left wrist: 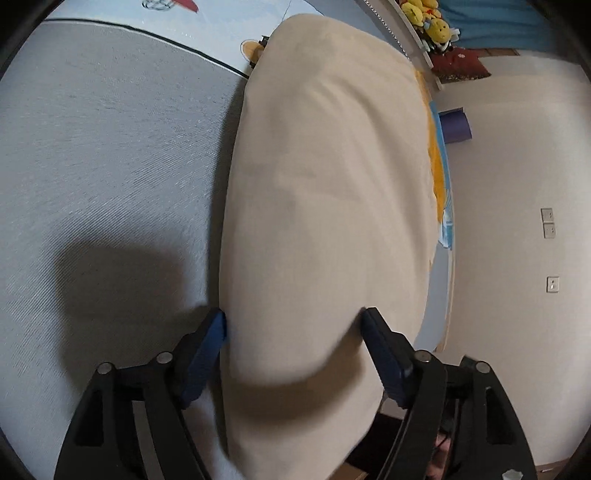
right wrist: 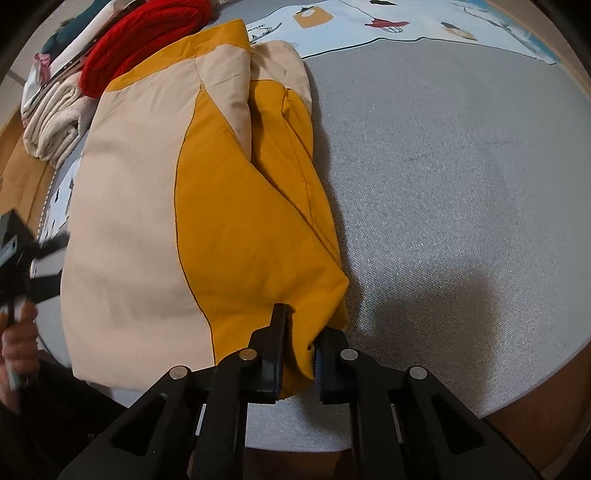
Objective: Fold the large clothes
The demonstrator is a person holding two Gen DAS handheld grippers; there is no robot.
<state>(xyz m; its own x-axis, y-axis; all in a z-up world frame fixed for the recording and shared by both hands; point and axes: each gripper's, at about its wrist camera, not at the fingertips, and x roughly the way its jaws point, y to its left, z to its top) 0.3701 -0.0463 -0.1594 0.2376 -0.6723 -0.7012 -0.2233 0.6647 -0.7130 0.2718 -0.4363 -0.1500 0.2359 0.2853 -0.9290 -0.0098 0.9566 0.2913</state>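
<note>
A large cream and mustard-yellow garment [right wrist: 155, 206] lies folded lengthwise on a grey mat [right wrist: 461, 184]. My right gripper [right wrist: 300, 339] is shut on the garment's near yellow corner at the mat's front edge. In the left wrist view the garment's cream side [left wrist: 325, 206] fills the middle, with a yellow strip along its right edge. My left gripper [left wrist: 295, 325] has its jaws wide apart with the cream fabric bulging between the blue pads [left wrist: 214, 336]; they touch its sides. The left gripper also shows at the left edge of the right wrist view [right wrist: 22, 258], held by a hand.
A red knit [right wrist: 147, 33] and a folded cream towel [right wrist: 55, 118] are stacked beyond the garment. A printed light-blue sheet [right wrist: 406, 26] lies under the mat. A white wall with switches [left wrist: 548, 223], a purple roll [left wrist: 458, 125] and yellow plush toys [left wrist: 428, 16] show in the left wrist view.
</note>
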